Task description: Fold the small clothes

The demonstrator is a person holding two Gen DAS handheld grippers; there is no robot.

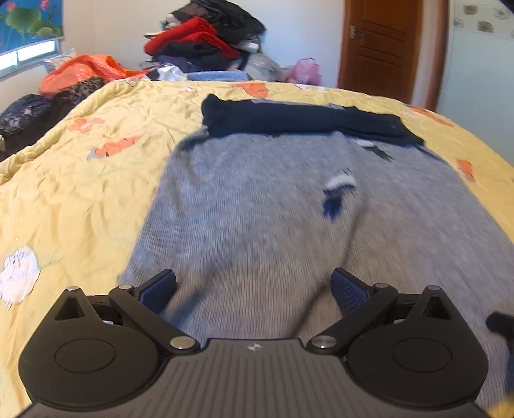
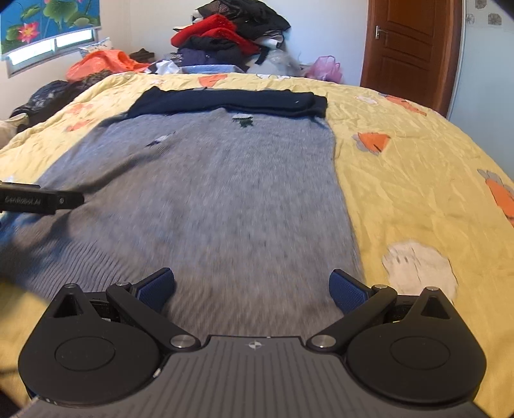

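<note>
Left wrist view: left gripper (image 1: 253, 291) spread wide, blue pads (image 1: 159, 291) apart and empty, poised over the near end of a grey sweater (image 1: 257, 209). Sweater laid flat on a yellow quilt (image 1: 80, 180), blurred, with small white, blue and green motifs on its front. Navy sleeves (image 1: 302, 120) folded across the sweater's far end. Beyond the quilt's far edge, a heap of clothes (image 1: 205, 41) in red, black and purple, an orange bag (image 1: 83, 72) to its left, a pink bag (image 1: 303, 70) to its right. Brown door (image 1: 382, 45) at upper right. A dark part at the right edge, too cut off to identify.

Right wrist view: right gripper (image 2: 252, 289) likewise released, pads (image 2: 348, 294) wide apart, nothing between them, above the sweater's (image 2: 208, 199) ribbed hem near its right side. Left gripper (image 2: 35, 201) seen at the left edge as a black bar over the sweater's left side. Sleeves (image 2: 231, 99) in a band across the far end, just above a green motif. Quilt (image 2: 417, 167) with orange and white flowers bare to the right. Clothes (image 2: 231, 29), orange bag (image 2: 106, 62), pink bag (image 2: 326, 67) and door (image 2: 408, 41) behind. Flower-print blind (image 2: 48, 22) over a window at upper left.
</note>
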